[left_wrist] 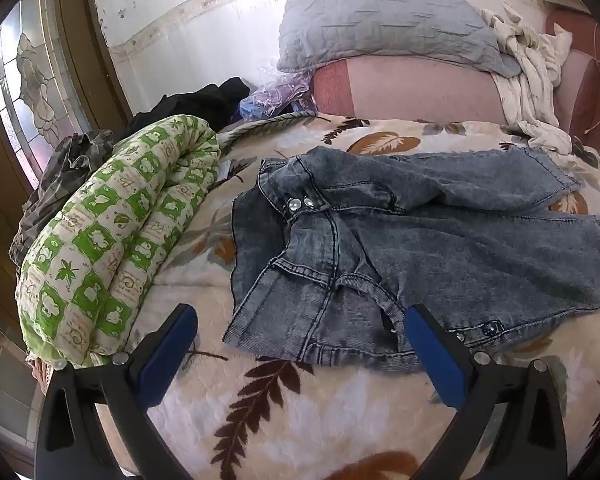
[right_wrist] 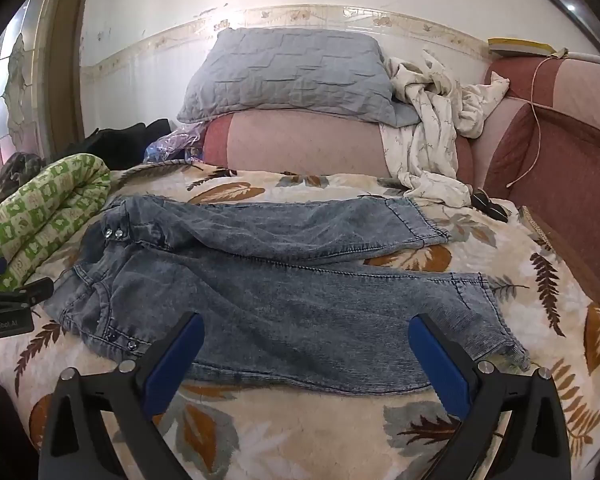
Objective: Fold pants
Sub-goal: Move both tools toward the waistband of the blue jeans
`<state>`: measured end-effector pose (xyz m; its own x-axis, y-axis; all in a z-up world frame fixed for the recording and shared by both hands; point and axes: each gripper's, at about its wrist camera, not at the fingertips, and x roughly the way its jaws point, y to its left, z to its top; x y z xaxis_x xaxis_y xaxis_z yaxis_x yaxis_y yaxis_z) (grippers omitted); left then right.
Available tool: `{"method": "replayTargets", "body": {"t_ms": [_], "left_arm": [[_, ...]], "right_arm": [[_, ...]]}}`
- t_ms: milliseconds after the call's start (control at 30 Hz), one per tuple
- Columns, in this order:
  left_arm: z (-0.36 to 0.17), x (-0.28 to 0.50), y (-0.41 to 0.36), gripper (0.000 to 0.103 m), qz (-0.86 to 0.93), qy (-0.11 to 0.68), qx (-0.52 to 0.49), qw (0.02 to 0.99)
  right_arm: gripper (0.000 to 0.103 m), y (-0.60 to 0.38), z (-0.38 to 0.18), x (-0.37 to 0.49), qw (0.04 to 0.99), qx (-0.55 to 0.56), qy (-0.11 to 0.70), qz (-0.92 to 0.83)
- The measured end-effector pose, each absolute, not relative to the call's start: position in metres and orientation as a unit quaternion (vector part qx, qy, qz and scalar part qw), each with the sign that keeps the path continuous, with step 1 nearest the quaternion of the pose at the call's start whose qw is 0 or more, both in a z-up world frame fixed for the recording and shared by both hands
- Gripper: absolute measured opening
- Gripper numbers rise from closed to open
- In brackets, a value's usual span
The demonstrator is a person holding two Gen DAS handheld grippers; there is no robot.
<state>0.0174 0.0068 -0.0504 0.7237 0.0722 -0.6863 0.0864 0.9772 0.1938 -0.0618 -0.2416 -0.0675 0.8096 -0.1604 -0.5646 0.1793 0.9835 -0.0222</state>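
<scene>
Grey-blue denim pants lie spread on a leaf-patterned blanket, waistband to the left and both legs stretching right. The waistband is rumpled and partly flipped over, with metal snaps showing. My left gripper hovers open just above the waistband's near edge, nothing between its blue pads. My right gripper stands open over the near leg, close to the hem, and holds nothing. The left gripper's body shows at the left edge of the right wrist view.
A rolled green-and-white quilt lies left of the pants. Behind stand a grey pillow on a pink cushion, crumpled white cloth, dark clothes and a red padded backrest at the right.
</scene>
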Motion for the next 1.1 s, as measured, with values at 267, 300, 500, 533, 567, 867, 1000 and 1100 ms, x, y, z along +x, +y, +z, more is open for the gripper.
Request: {"method": "replayTargets", "body": {"t_ms": [267, 300, 500, 533, 567, 867, 1000, 1100], "left_arm": [[-0.054, 0.017, 0.005, 0.103, -0.004, 0.373, 0.11, 0.921], [-0.055, 0.017, 0.005, 0.103, -0.004, 0.373, 0.11, 0.921], [-0.058, 0.017, 0.004, 0.103, -0.004, 0.374, 0.113, 0.921], [-0.059, 0.017, 0.004, 0.103, -0.004, 0.374, 0.113, 0.92], [-0.059, 0.018, 0.004, 0.103, -0.005, 0.375, 0.113, 0.92], [-0.066, 0.021, 0.006, 0.103, -0.004, 0.382, 0.112, 0.917], [-0.069, 0.023, 0.006, 0.103, -0.002, 0.383, 0.113, 0.917], [-0.071, 0.025, 0.007, 0.103, -0.003, 0.385, 0.113, 0.916]], "right_arm": [[0.103, -0.24, -0.07, -0.06, 0.951, 0.01, 0.299, -0.083], [0.103, -0.242, -0.069, -0.061, 0.949, 0.009, 0.305, -0.083], [0.103, -0.237, -0.072, -0.058, 0.949, 0.005, 0.302, -0.085], [0.103, -0.236, -0.073, -0.058, 0.95, 0.002, 0.302, -0.086], [0.103, -0.236, -0.073, -0.057, 0.949, 0.002, 0.303, -0.085], [0.103, -0.233, -0.075, -0.054, 0.948, -0.001, 0.308, -0.082], [0.103, -0.231, -0.076, -0.054, 0.948, -0.002, 0.309, -0.08], [0.103, -0.23, -0.077, -0.053, 0.949, -0.005, 0.306, -0.079]]}}
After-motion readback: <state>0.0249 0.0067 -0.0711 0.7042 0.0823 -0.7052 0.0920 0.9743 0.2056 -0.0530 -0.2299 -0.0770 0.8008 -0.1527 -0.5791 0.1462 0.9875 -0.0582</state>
